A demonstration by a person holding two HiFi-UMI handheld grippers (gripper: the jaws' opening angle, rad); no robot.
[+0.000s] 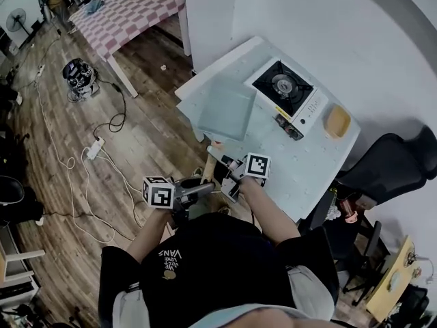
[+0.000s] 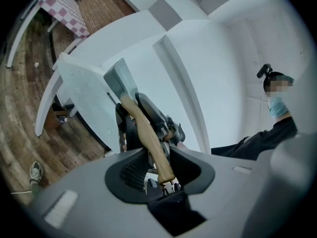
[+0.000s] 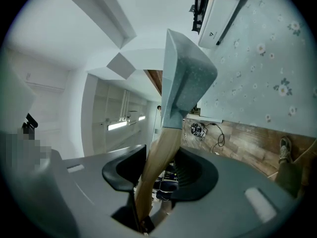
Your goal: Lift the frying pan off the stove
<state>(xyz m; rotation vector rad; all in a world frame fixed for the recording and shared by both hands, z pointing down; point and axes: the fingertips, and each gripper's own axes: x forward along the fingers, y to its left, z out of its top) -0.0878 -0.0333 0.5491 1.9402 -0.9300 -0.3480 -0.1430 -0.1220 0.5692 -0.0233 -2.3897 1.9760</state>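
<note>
A pale blue square frying pan (image 1: 227, 108) with a wooden handle hangs to the left of the stove (image 1: 283, 87), over the table's left part. The stove's burner is bare. Both grippers hold the handle near the table's front edge. In the left gripper view, the left gripper (image 2: 156, 157) is shut on the wooden handle (image 2: 148, 143), with the pan (image 2: 121, 81) beyond it. The right gripper (image 3: 158, 167) is likewise shut on the handle (image 3: 158, 157), with the pan (image 3: 185, 78) above it. In the head view, the left gripper (image 1: 207, 188) sits just left of the right gripper (image 1: 230, 180).
The white table (image 1: 314, 162) has a floral cloth and bears an orange dish (image 1: 337, 121) right of the stove. A black chair (image 1: 389, 166) stands at the right. A checkered table (image 1: 130, 9) stands far left. Cables and a power strip (image 1: 94, 149) lie on the wooden floor.
</note>
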